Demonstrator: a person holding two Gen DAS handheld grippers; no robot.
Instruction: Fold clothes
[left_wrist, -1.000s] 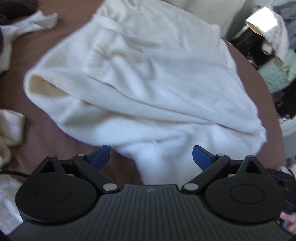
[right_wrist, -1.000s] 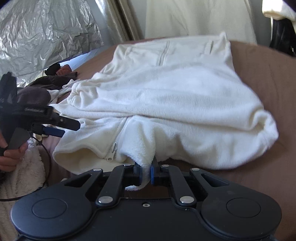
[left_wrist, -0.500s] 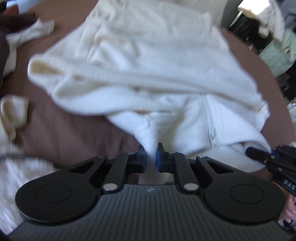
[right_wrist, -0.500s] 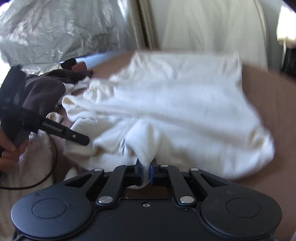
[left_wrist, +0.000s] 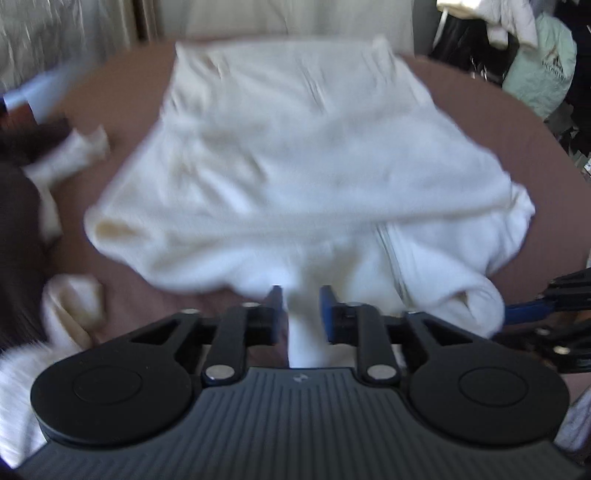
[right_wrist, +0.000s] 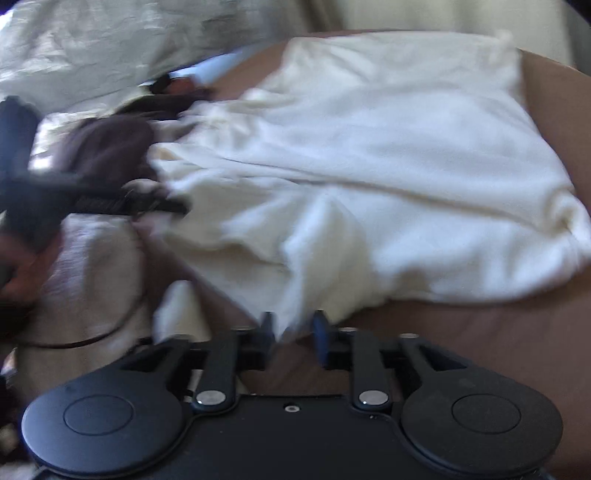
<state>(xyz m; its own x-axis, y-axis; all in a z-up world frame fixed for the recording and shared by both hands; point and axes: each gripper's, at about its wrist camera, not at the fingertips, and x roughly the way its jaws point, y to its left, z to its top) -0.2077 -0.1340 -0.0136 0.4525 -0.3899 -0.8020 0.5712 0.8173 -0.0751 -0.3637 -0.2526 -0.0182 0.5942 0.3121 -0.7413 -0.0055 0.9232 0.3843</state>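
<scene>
A cream-white fleece garment with a zip (left_wrist: 306, 155) lies spread over the middle of the brown bedspread (left_wrist: 498, 110), its far hem square towards the far edge and its near edge bunched in thick rolls at the near edge of the surface. The left gripper (left_wrist: 301, 314) has its blue-padded jaws part-way apart, and they have just been opening; a tongue of the fleece hangs between them, but the pads look clear of it on both sides, so it is loosed rather than held. The right gripper (right_wrist: 293, 328) stands the same way, jaws narrowly parted after just opening, with only the frayed tip of the near edge in the gap and no pad pressing on it. In the right wrist view the left tool and the hand (right_wrist: 22, 266) that bears it show as a dark blur at the left edge. A dark brown heap of clothing (right_wrist: 107, 147) and small pale pieces lie beside the garment on that side. The fleece looks light, soft and thick: it should slump and hold no crease, and a shallow pinch may slip off the pile. Better holds are likely the firmer hem corners or the zip seam, one per gripper, taken deep
</scene>
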